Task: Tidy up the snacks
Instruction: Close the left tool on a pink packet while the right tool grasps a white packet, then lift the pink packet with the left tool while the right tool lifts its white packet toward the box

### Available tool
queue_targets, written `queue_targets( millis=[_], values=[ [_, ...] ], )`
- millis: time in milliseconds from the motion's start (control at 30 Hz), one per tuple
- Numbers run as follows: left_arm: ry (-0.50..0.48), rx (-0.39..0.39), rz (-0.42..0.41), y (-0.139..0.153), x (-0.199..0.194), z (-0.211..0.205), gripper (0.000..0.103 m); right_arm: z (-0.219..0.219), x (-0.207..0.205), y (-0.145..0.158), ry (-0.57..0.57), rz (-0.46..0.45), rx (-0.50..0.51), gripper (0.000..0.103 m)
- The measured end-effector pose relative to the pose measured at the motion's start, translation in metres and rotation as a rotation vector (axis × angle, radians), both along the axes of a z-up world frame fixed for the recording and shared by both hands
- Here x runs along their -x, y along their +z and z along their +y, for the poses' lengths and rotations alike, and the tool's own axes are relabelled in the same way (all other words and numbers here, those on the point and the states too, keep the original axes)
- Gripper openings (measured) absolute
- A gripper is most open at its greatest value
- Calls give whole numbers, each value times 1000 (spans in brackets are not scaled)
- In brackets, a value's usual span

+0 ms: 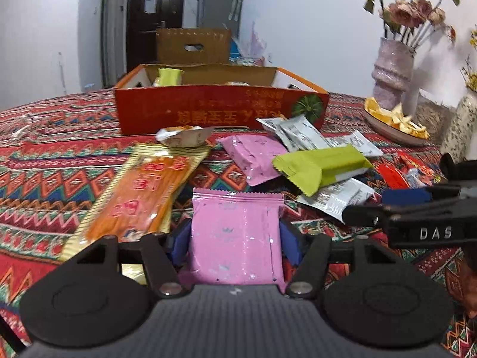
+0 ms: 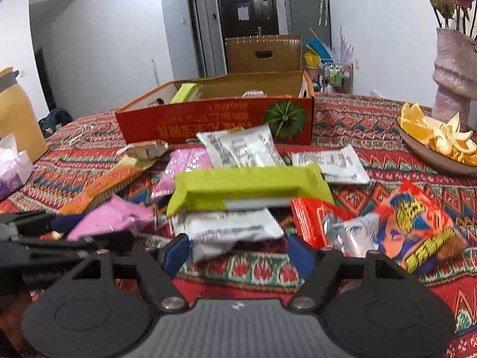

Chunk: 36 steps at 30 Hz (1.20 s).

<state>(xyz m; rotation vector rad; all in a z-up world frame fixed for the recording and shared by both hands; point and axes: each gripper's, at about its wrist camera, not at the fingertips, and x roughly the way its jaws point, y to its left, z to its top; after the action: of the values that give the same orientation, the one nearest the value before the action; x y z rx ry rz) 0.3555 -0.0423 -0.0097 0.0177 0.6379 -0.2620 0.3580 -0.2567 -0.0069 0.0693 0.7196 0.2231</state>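
Observation:
My left gripper [image 1: 235, 238] is shut on a pink snack packet [image 1: 235, 232], its blue pads pressing both sides. Ahead lie a long orange packet [image 1: 140, 191], a second pink packet [image 1: 253, 155], a green packet [image 1: 322, 167] and silver packets [image 1: 298, 131], in front of the red cardboard box [image 1: 208, 110], which holds a green packet [image 1: 168, 77]. My right gripper [image 2: 238, 250] is open around the near edge of a silver packet [image 2: 226, 226], under the green packet [image 2: 250, 188]. A red packet [image 2: 417, 229] lies to its right. The left gripper [image 2: 59, 238] with the pink packet [image 2: 110, 214] shows at left.
A dish of orange peel [image 2: 441, 140] and a vase with flowers [image 2: 453, 74] stand at the right. A brown box [image 2: 262, 53] stands behind the red box. A tissue pack [image 2: 12, 167] and a tan container [image 2: 18, 116] are at the left. A patterned cloth [image 2: 387, 113] covers the table.

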Motion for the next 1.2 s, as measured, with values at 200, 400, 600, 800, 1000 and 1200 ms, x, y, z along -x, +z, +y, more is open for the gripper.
queue_targets(
  millis=[200, 400, 600, 800, 1000, 1200],
  values=[
    [37, 22, -35, 17, 9, 15, 62, 19, -25, -3, 82, -5, 30, 83],
    [68, 24, -48, 25, 21, 29, 62, 32, -44, -8, 92, -2, 66, 81],
    [48, 27, -58, 28, 44, 31, 63, 39, -2, -3, 106, -8, 95, 61],
    [36, 76, -60, 30, 71, 36, 63, 32, 61, 7, 84, -10, 40, 53],
    [55, 79, -103, 45, 71, 38, 63, 26, 89, 36, 71, -92, 27, 52],
    [85, 80, -182, 70, 56, 40, 63, 24, 74, 54, 69, -155, 2, 52]
  ],
)
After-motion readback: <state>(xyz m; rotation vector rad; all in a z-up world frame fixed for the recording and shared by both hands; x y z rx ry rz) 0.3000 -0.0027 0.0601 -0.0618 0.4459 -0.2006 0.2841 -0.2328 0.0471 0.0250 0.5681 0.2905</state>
